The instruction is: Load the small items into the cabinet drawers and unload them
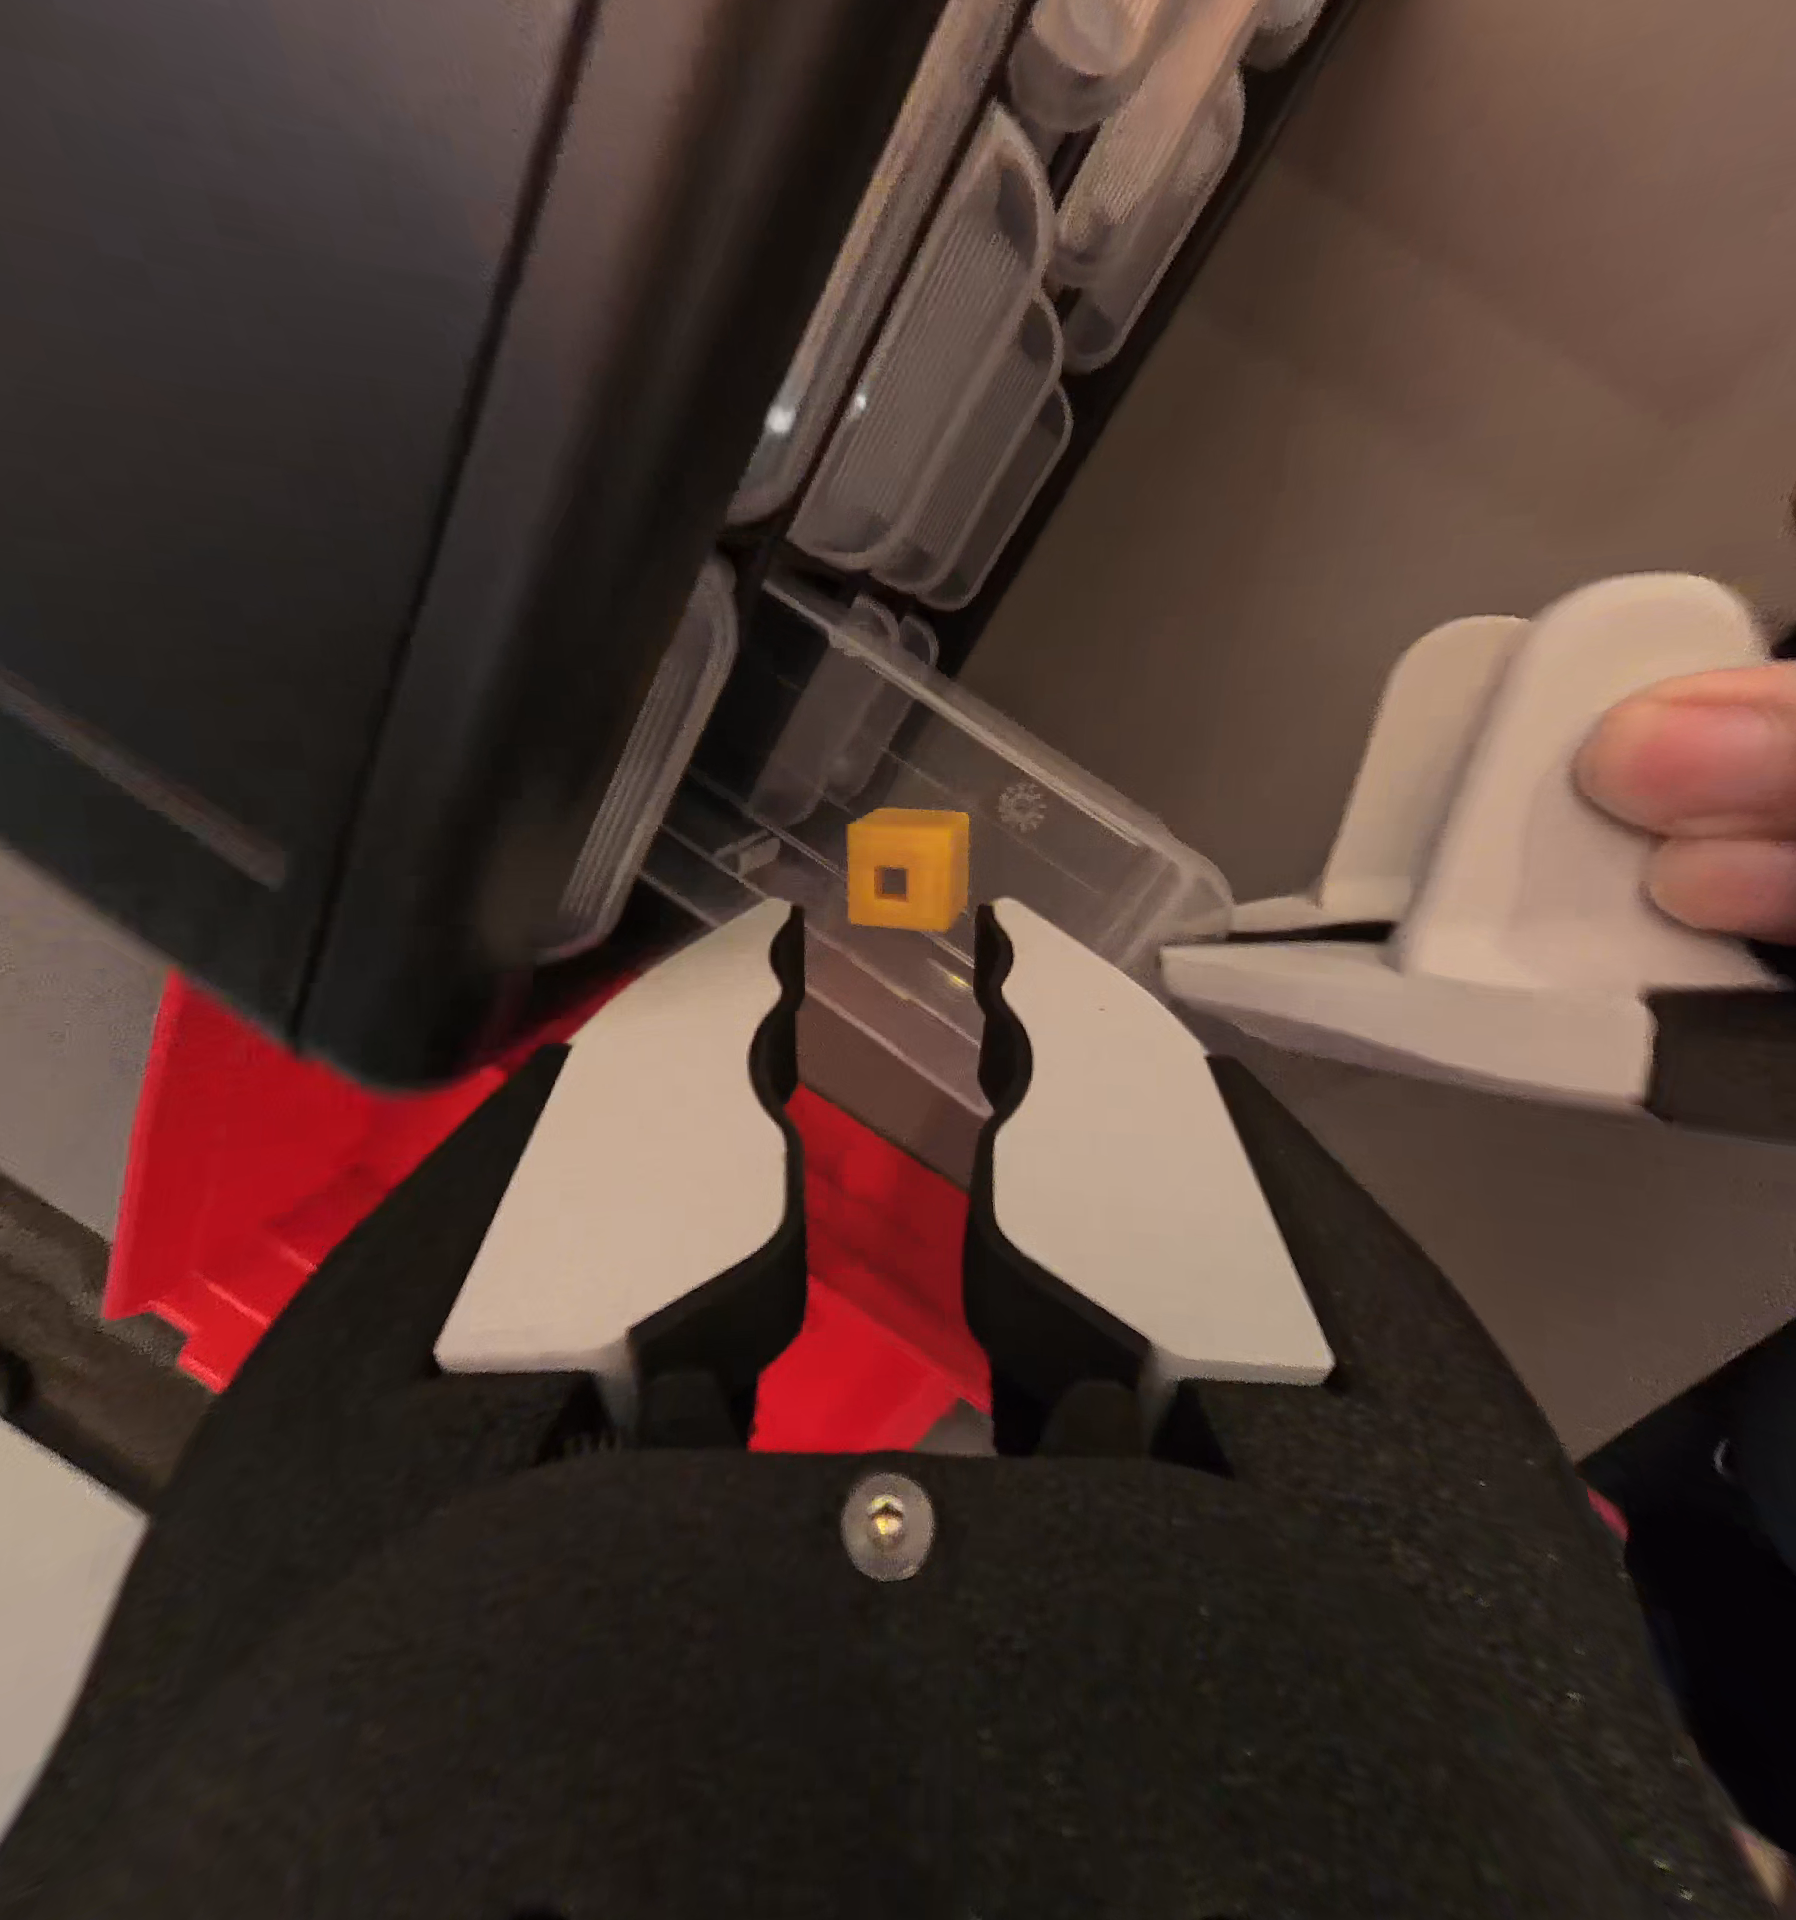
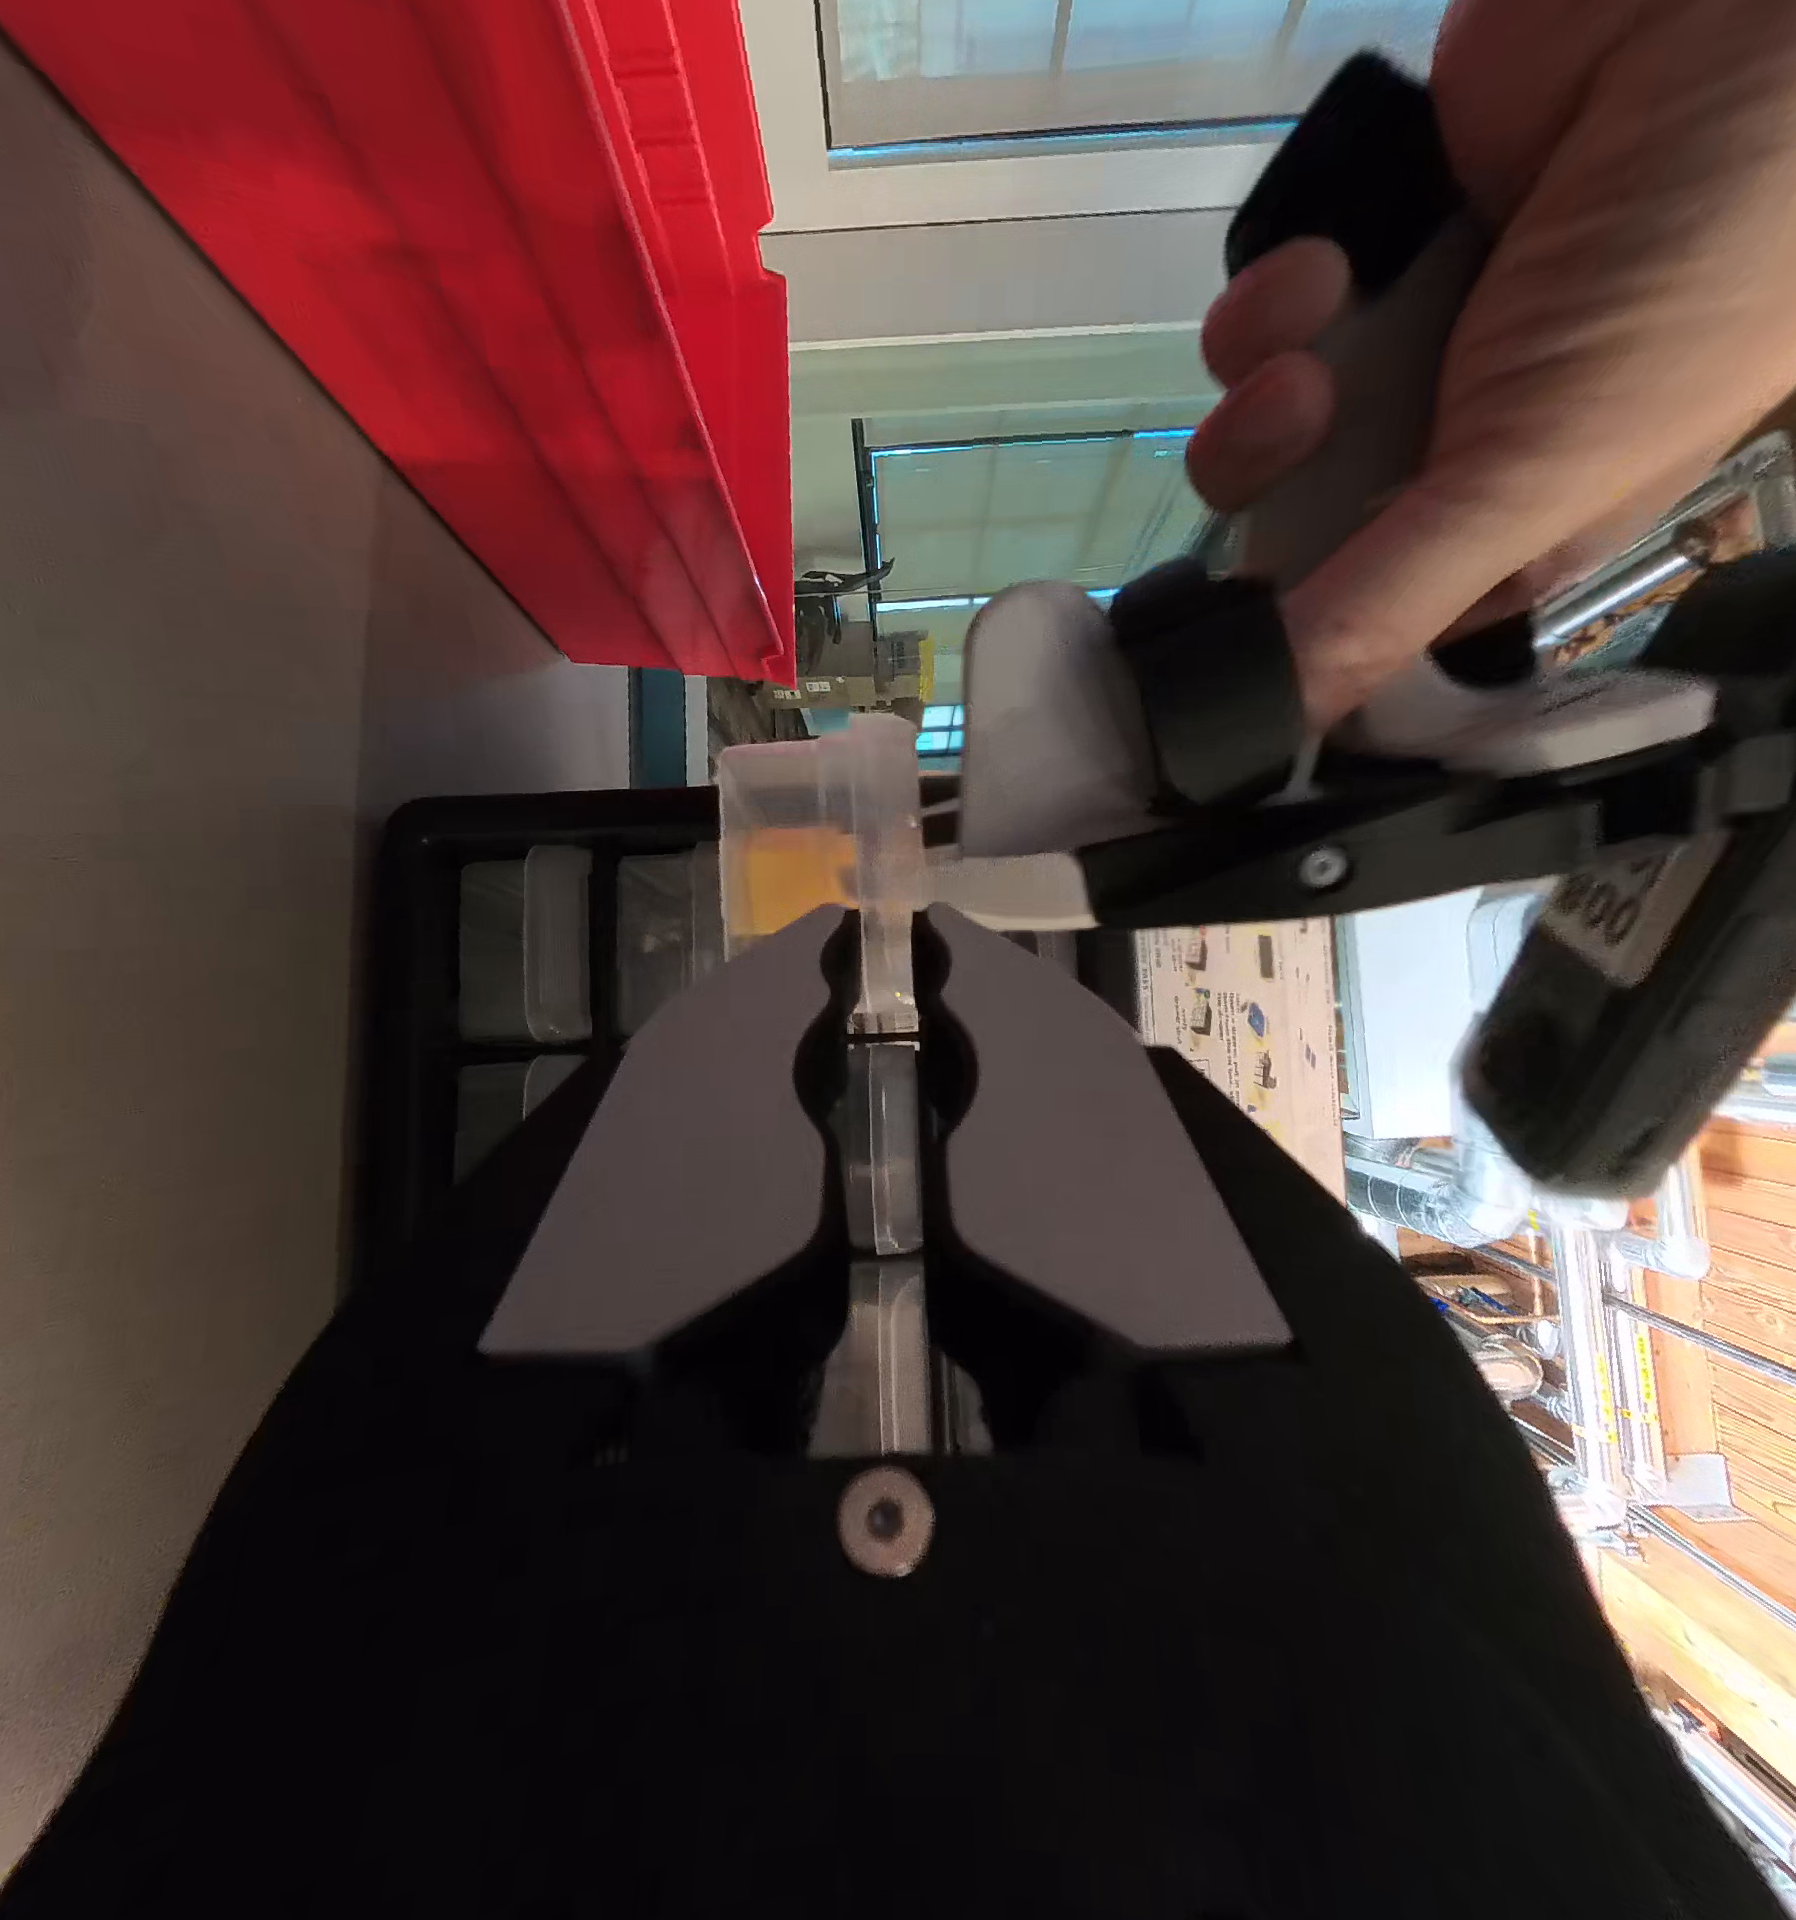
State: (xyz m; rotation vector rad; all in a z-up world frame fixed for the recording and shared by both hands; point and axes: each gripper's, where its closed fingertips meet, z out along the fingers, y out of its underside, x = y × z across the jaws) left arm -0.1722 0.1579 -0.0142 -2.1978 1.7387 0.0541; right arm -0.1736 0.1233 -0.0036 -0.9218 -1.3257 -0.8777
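Left wrist view: my left claw (image 1: 889, 914) spread, empty. Yellow cube (image 1: 906, 869) inside pulled-out clear drawer (image 1: 1070, 831), just ahead of tips. My right claw (image 2: 886, 914) pinching drawer front, far end from cabinet (image 1: 250, 468).

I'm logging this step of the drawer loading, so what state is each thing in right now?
Clear drawer: pulled out of the cabinet.
Orange cube: inside the drawer, not gripped.
Left gripper: open, just short of the cube.
Right gripper: shut on the drawer's handle.
Other drawers: pushed in.
Red bin: contents not visible.
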